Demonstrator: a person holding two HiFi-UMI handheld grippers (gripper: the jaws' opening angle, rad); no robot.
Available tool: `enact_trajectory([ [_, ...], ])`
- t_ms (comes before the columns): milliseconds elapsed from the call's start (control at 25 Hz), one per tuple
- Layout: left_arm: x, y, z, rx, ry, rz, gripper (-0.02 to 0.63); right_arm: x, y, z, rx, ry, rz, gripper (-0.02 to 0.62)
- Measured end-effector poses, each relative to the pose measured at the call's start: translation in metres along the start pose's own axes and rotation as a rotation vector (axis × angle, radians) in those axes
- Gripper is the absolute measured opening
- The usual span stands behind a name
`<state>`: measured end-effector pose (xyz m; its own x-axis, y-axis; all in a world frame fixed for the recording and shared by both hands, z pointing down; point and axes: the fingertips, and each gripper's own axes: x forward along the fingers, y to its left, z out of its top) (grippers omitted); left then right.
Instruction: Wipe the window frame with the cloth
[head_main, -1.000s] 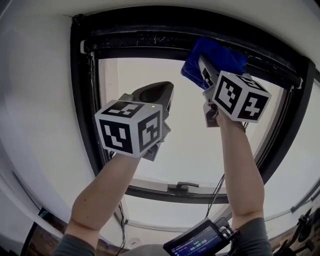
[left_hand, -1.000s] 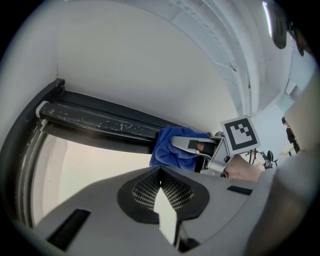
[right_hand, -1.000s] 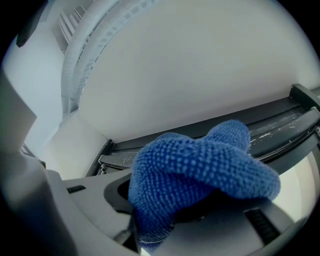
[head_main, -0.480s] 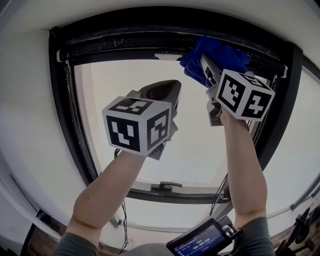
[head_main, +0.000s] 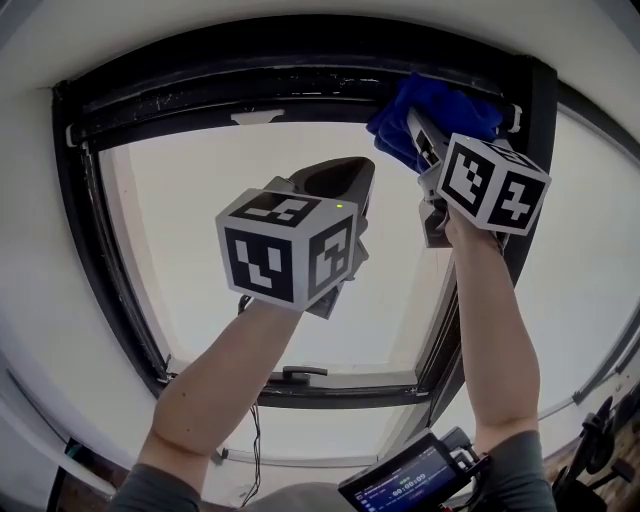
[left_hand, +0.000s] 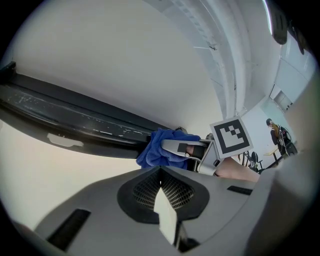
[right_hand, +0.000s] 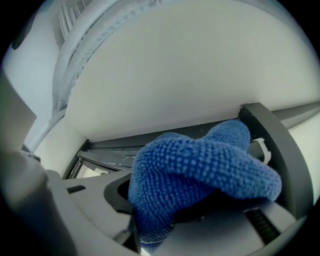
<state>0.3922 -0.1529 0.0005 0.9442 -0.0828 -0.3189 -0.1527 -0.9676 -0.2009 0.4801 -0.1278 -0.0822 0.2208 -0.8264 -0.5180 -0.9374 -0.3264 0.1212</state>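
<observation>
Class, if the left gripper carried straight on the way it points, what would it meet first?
Probably the blue cloth held by the right gripper, or the dark window frame right beside it; depth is hard to judge.

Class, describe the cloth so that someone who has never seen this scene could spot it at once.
Find the window's black frame and follow its top bar to the right end. There the right gripper holds a bunched cloth against the bar. It is the only bright blue, nubbly thing among black, white and grey.
</observation>
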Motion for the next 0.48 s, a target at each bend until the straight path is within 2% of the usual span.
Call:
enact_trajectory([
  [480, 0.059, -0.055, -0.011, -0.053, 0.004, -0.077, 0.005, -0.036, -0.096, 0.004, -0.017, 0.015, -0.116, 0.156],
])
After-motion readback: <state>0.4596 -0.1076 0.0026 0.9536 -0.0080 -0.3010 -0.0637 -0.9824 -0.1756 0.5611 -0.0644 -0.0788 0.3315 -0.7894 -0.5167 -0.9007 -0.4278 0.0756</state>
